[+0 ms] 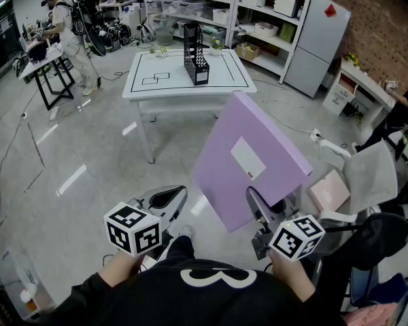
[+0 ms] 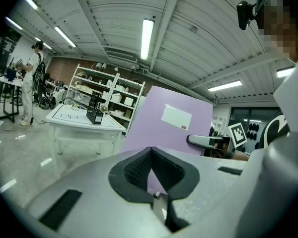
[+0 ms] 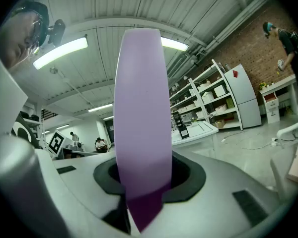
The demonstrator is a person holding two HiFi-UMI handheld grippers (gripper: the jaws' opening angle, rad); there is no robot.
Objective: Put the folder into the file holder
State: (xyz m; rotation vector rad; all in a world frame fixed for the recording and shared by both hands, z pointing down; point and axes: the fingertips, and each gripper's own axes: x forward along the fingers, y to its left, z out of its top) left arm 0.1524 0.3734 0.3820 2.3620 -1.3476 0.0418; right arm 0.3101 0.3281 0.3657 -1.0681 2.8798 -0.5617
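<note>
Right gripper point(image 1: 257, 206): jaws partly apart, clamped on the near bottom edge of the flat lilac plastic folder point(image 1: 258, 138). Pads press both faces, nothing else in them.
Left gripper point(image 1: 168, 197): jaws together, nothing between them. It sits low at the left, apart from the folder.
Folder: in the air in front of the person, tilted and leaning away to the right, with the white label point(image 1: 247, 159) on the upturned face. It is held by that one edge only.
File holder: black mesh upright file holder point(image 1: 196, 54) stands on the white table point(image 1: 221, 80), towards its far side and well apart from the folder. I can't tell whether anything is in it.
Stage: my read is carry phase, insertion not yet begun.
Risk 1: single-edge grip on a broad, flat thing. There is a lot of leverage, so a quick swing could pivot it in the pads or slide it out.
Risk 2: the folder hides part of the floor ahead on the right, and a white chair point(image 1: 370, 172) stands near on that side. Could snag or bump on the approach.
Risk 3: tilt. It needs to come upright and line up with the slot, or a corner catches the mesh rim.
Risk 4: the holder looks tall and light. An off-axis push could slide or tip it. The free left gripper could brace it.
Risk 5: early release. If it is let go before it seats, it could lean out over the low front lip or drop.
</note>
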